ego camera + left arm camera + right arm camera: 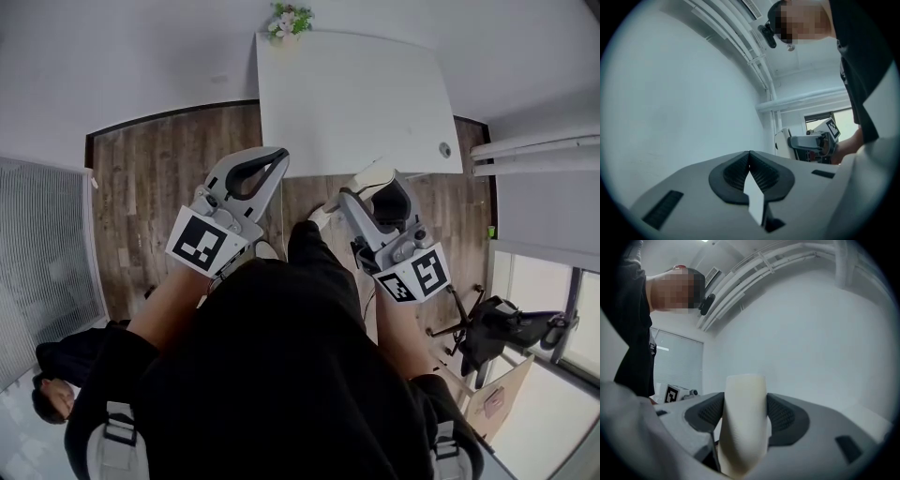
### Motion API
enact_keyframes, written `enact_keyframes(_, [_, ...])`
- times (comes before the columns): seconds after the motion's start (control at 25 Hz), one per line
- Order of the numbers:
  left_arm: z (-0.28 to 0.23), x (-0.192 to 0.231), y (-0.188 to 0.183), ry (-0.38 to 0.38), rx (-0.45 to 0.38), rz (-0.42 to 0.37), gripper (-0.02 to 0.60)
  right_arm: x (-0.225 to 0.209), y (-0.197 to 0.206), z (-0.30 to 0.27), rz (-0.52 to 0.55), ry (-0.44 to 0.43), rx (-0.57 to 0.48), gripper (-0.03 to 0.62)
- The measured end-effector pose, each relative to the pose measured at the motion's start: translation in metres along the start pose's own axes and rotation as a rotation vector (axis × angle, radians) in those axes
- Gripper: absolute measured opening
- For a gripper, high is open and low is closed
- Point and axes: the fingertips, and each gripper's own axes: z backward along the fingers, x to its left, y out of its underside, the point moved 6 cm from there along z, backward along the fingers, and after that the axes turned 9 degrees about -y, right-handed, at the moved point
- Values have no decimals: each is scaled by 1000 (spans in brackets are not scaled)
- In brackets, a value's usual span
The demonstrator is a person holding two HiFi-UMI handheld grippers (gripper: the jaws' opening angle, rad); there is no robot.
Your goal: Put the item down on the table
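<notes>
Wood-plank floor (159,178) fills the middle of the head view, with a white table (356,94) reaching toward 12 o'clock and a small potted plant (290,21) at its far edge. At 3 o'clock there are white window frames, and at 4 o'clock a dark swivel chair (502,328) stands on the floor. Another person (56,375) in dark clothes is at 8 o'clock.

The person wearing the camera is in black and holds both tools out in front. The left gripper (279,155) sits at about 11 o'clock from the picture's centre and points toward the table's near left corner. In the left gripper view its ribbed fingers (736,173) meet at the tips with nothing between them, against a plain pale wall.

The right gripper (361,192) is at about 1 o'clock, beside the left one but not touching it. Its fingers (787,416) are clamped on the item (744,423), a cream rounded piece that stands up between the dark pads and rises above them. In the head view the item (372,175) shows at the table's near edge, held in the gripper and not resting on the table
</notes>
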Motion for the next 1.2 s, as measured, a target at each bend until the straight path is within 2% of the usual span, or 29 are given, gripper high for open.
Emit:
enact_keyframes(0.32, [10, -5, -10, -24, -20, -34, -6, -2, -3, 0, 30, -29, -13, 288])
enact_keyframes(0.56, [-72, 20, -7, -27, 19, -38, -6, -90, -12, -25, 6, -34, -10, 288])
enact_keyframes(1.2, [-187, 26, -1, -73, 51, -55, -6, -215, -16, -37, -13, -75, 16, 288])
